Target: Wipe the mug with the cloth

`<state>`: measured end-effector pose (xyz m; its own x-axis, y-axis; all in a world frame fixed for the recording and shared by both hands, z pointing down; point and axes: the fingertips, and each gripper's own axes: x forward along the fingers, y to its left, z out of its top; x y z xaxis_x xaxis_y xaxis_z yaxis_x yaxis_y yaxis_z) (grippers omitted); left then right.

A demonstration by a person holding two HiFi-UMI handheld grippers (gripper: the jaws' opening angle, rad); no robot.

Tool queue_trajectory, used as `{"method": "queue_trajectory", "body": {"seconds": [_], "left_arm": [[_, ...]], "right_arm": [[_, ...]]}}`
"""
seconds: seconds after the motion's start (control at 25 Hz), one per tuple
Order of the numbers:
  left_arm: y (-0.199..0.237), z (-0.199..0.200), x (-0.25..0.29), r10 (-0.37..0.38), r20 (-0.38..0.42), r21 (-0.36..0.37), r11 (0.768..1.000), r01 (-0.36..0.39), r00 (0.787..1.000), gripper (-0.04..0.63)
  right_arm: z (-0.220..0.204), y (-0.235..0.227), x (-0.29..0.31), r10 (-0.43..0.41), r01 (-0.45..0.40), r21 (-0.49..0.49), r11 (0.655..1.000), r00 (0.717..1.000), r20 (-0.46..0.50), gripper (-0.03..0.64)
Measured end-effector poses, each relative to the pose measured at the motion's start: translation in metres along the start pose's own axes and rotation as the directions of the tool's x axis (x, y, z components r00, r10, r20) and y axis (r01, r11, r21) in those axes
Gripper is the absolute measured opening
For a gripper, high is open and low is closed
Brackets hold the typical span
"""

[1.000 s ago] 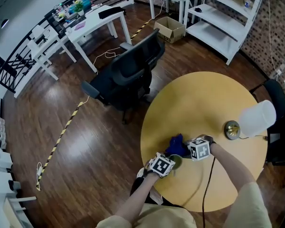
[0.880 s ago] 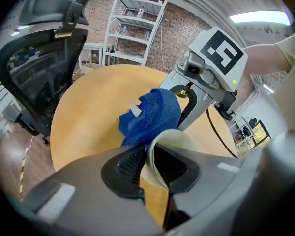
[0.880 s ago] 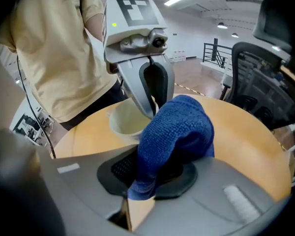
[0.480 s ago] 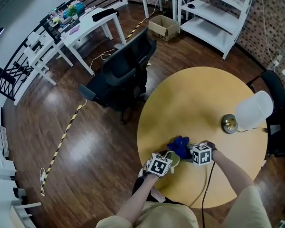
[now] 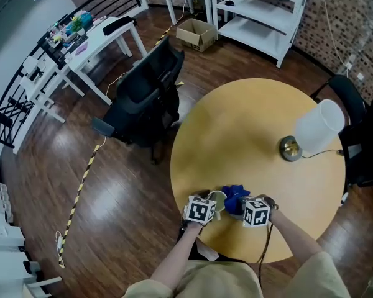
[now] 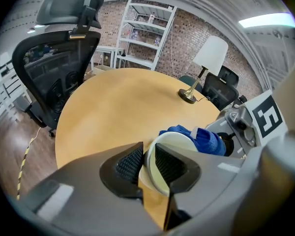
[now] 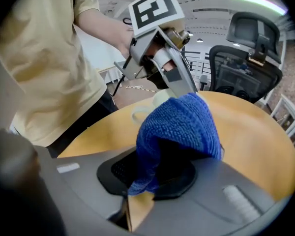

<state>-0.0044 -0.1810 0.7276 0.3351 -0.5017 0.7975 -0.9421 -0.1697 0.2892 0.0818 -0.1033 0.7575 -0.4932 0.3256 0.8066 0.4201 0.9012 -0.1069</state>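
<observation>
Mug pinched at the rim, cloth brought against its far side

Between the left gripper's jaws stands the mug's thin wall. One ribbed pad is on its outside and the other inside the mouth, so the jaws are nearly together. They have just been opening a little, yet the pads look to be pressing on the wall. Held this way, the mug tips on its side with its mouth turned toward the other tool, which is probably the point of the grip: it steadies the mug and leaves the inside open to wiping.

Just beyond these jaws and to their right, the blue cloth bunches against the mug's far rim. The right gripper is clamped on a fold of it. The free part rises ahead of its jaws as a padded nose, so cloth meets the mug rather than plastic. Whether the cloth reaches inside or only rubs the rim is hard to tell from here.

Both tools work low over the near edge of the round table. Farther out on it stands a lamp, well apart. Beyond the table's far side are an office chair and white shelves.
</observation>
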Motion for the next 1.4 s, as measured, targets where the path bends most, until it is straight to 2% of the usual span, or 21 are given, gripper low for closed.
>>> {"method": "queue_trajectory", "body": {"seconds": [0.16, 0.48, 0.72, 0.88, 1.04, 1.2, 1.32, 1.4], "left_arm": [[0.0, 0.002, -0.003, 0.009, -0.001, -0.003, 1.0, -0.009, 1.0, 0.064], [0.001, -0.001, -0.001, 0.005, -0.001, -0.037, 0.999, -0.005, 1.0, 0.064], [0.0, 0.002, 0.0, 0.003, 0.0, -0.002, 1.0, -0.003, 1.0, 0.072], [-0.002, 0.0, 0.0, -0.016, 0.002, 0.009, 1.0, 0.016, 1.0, 0.074], [-0.003, 0.0, -0.003, -0.057, 0.038, -0.019, 0.998, 0.058, 0.998, 0.091], [0.004, -0.002, -0.024, -0.079, 0.121, -0.063, 0.994, 0.087, 0.99, 0.203], [0.011, -0.011, -0.048, -0.066, 0.18, -0.105, 0.991, 0.086, 0.981, 0.239], [0.007, -0.029, -0.056, -0.073, 0.158, -0.086, 0.992, 0.088, 0.985, 0.238]], "right_arm": [[0.007, 0.007, 0.003, -0.037, 0.036, 0.028, 0.999, 0.999, 0.016, 0.057], [0.024, 0.026, 0.01, -0.016, 0.016, 0.007, 1.0, 0.999, 0.035, 0.058], [0.035, 0.033, 0.017, -0.015, 0.015, 0.005, 1.0, 0.999, 0.051, 0.058], [0.031, 0.035, 0.014, -0.015, 0.011, 0.061, 0.998, 0.997, 0.075, 0.058], [0.018, 0.034, -0.005, -0.02, 0.005, 0.144, 0.99, 0.994, 0.104, 0.058], [0.001, 0.021, -0.032, -0.07, 0.044, 0.22, 0.974, 0.992, 0.11, 0.058], [-0.01, 0.002, -0.053, -0.104, 0.072, 0.288, 0.955, 0.99, 0.097, 0.06], [-0.015, -0.015, -0.066, -0.118, 0.088, 0.317, 0.944, 0.99, 0.075, 0.061]]}}
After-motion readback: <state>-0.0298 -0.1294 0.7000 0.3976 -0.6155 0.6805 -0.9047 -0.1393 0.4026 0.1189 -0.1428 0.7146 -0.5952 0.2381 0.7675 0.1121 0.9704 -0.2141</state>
